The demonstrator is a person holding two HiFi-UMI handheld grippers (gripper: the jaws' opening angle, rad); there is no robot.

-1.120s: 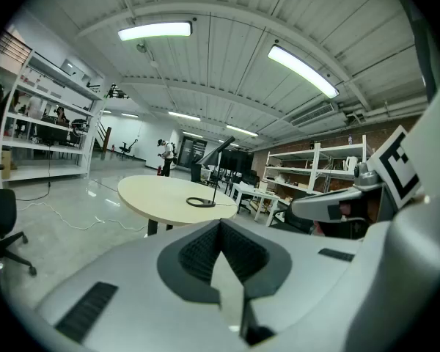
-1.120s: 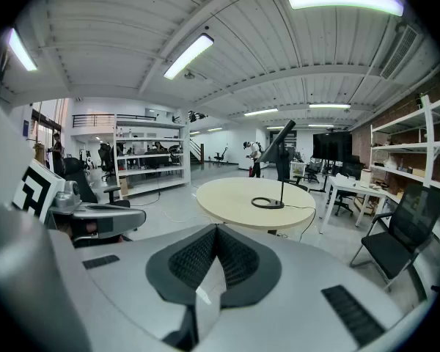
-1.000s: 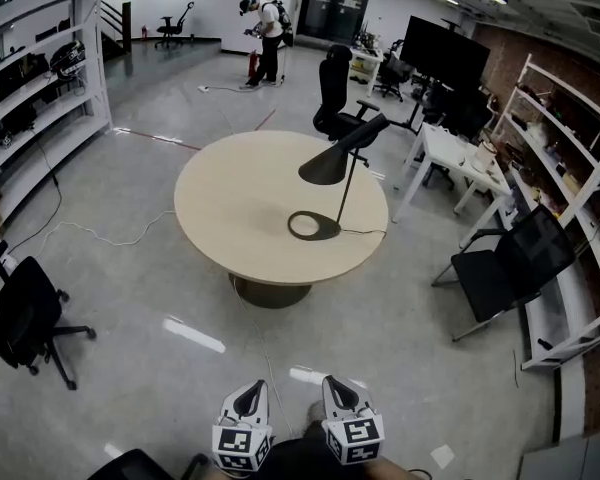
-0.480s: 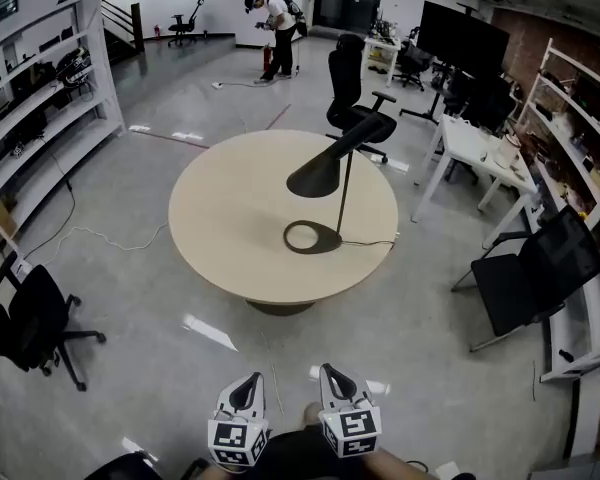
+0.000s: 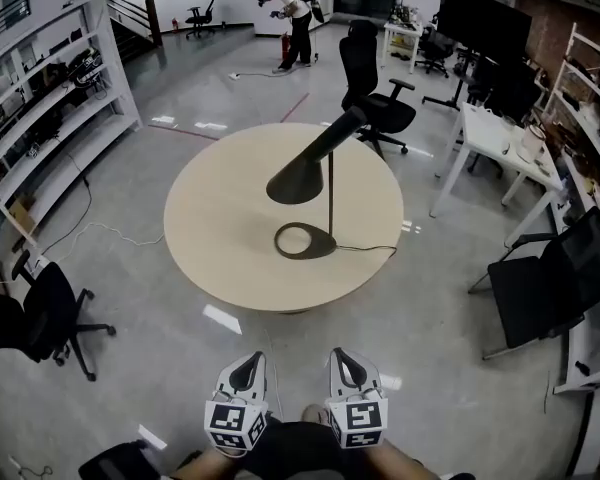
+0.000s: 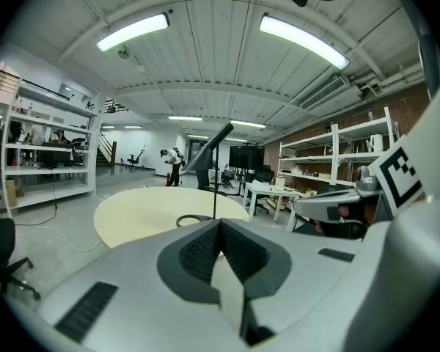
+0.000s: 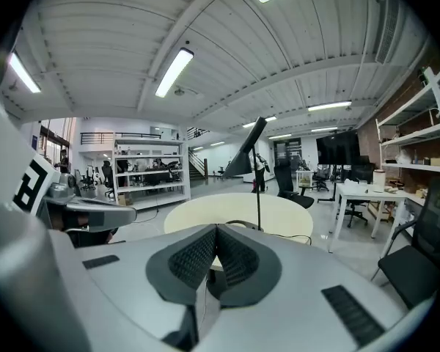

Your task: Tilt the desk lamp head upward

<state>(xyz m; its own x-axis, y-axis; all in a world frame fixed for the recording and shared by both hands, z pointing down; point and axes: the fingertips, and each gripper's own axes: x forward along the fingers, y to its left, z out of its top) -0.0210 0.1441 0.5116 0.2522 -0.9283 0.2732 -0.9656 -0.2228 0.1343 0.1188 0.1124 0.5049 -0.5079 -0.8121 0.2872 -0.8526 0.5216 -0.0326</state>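
Ahead of me stands a round, pale counter [image 5: 230, 218] on a glossy grey floor [image 5: 130, 298] that mirrors the ceiling lights. To my left runs white open shelving [image 5: 50, 98], with a black office chair [image 5: 40, 313] in front of it and a thin cable [image 5: 100, 230] trailing across the floor. Beyond the counter is another black office chair [image 5: 375, 78]. To my right are a white desk [image 5: 500, 153], a black folding chair [image 5: 555, 278] and more white shelves [image 5: 590, 118] against a brick wall [image 5: 545, 18]. Large dark screens [image 5: 480, 18] stand at the back. Far off, a person [image 5: 298, 13] bends forward. Long light strips [image 6: 301, 39] cross the ribbed white ceiling.
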